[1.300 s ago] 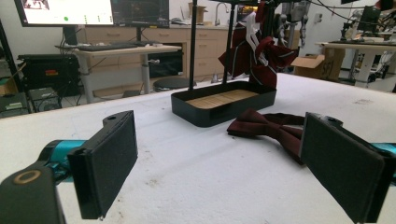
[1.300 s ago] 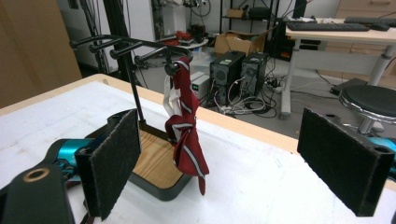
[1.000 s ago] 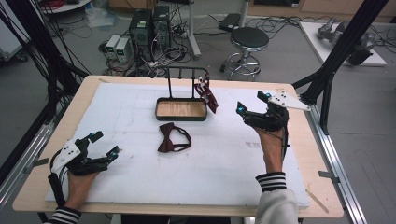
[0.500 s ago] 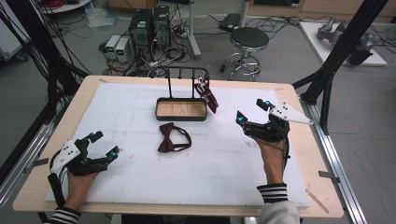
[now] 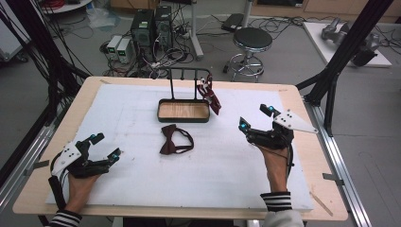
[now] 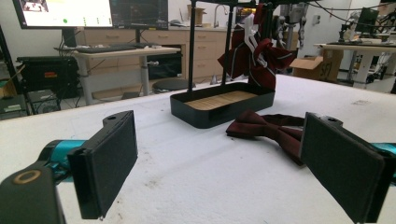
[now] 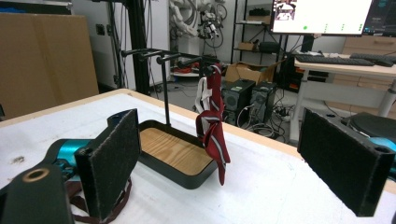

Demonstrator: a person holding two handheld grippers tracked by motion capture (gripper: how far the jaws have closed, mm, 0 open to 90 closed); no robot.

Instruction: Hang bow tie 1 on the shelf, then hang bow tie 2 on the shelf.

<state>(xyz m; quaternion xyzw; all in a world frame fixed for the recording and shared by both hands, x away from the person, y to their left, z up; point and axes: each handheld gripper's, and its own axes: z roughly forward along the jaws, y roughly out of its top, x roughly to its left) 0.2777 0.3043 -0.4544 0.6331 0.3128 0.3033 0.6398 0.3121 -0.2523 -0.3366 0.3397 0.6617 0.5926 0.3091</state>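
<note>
A dark red bow tie point(image 5: 175, 139) point(image 6: 273, 128) lies flat on the white mat, just in front of a black stand with a wooden tray base point(image 5: 183, 111) point(image 6: 219, 103) point(image 7: 173, 154). A second dark red bow tie point(image 5: 209, 96) point(image 7: 213, 125) point(image 6: 257, 53) hangs from the stand's top bar at its right end. My left gripper point(image 5: 103, 147) point(image 6: 219, 163) rests near the front left of the mat, open and empty. My right gripper point(image 5: 256, 117) point(image 7: 224, 163) is held at the right of the mat, open and empty, pointed toward the stand.
A white mat point(image 5: 142, 184) covers most of the wooden table point(image 5: 321, 189). Black frame struts point(image 5: 338, 61) rise at the table's right and left. A stool point(image 5: 249, 42) and computers point(image 5: 146, 28) stand on the floor beyond the far edge.
My right gripper has drawn back from near the hanging bow tie, toward the person and lower over the mat. The left gripper has stayed put.
</note>
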